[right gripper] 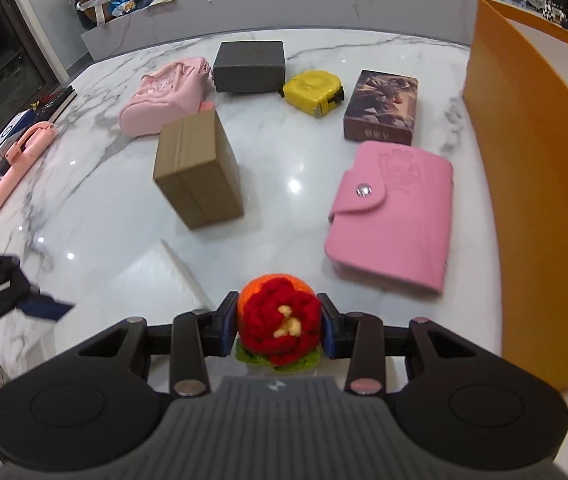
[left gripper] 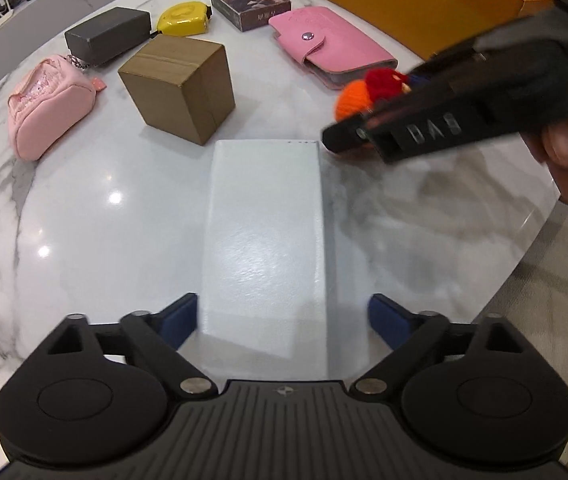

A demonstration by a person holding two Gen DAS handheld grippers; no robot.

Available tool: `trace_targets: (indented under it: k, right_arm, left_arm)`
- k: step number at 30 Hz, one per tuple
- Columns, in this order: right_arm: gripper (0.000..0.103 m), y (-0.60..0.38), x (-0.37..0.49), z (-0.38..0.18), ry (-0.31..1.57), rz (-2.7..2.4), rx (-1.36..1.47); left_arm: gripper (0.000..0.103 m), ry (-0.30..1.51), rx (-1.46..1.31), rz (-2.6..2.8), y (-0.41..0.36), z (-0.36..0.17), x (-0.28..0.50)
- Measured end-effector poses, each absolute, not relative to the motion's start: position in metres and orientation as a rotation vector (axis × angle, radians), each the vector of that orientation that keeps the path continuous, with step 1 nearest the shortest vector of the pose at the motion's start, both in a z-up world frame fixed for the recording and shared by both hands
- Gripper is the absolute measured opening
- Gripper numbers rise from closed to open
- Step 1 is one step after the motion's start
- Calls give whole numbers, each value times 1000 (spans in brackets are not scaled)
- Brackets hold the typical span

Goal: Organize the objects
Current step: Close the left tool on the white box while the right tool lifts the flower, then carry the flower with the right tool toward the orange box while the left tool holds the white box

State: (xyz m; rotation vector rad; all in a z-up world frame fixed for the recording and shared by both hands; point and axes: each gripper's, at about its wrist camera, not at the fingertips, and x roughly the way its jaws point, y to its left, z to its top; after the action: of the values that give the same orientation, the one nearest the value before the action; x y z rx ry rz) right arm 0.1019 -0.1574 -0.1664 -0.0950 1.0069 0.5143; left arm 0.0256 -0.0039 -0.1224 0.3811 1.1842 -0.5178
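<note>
On the marble counter (left gripper: 83, 240), going left to right: a pink pouch (left gripper: 49, 106) at ten o'clock, with a grey box (left gripper: 107, 36) behind it. A cardboard box (left gripper: 179, 88) stands at eleven o'clock, a yellow tape measure (left gripper: 183, 18) beyond. The left gripper (left gripper: 284, 320) is released, jaws wide on either side of a white box (left gripper: 263, 240) lying flat, neither pad touching it. At one o'clock lie a picture box (left gripper: 249, 2) and a pink wallet (left gripper: 332, 46), with an orange box (left gripper: 424, 0) behind. The right gripper (right gripper: 279, 328) is clenched around a crocheted flower (right gripper: 279, 320), held above the counter just this side of the wallet.
</note>
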Motion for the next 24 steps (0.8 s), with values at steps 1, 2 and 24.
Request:
trace_targets:
  k: [1,2,24]
  right_arm:
    - [42,-158,98,-167,997,512,-112]
    - [42,-159,94,-167,988,510,-129]
    - [66,-170,54,-175,893,570,-302]
  left_arm:
    - [103,1170,376,-519,-5,-124,27]
    - [103,1152,368,-520,-6,-125,26]
    - [73,1047,249,-403,3,-117,20]
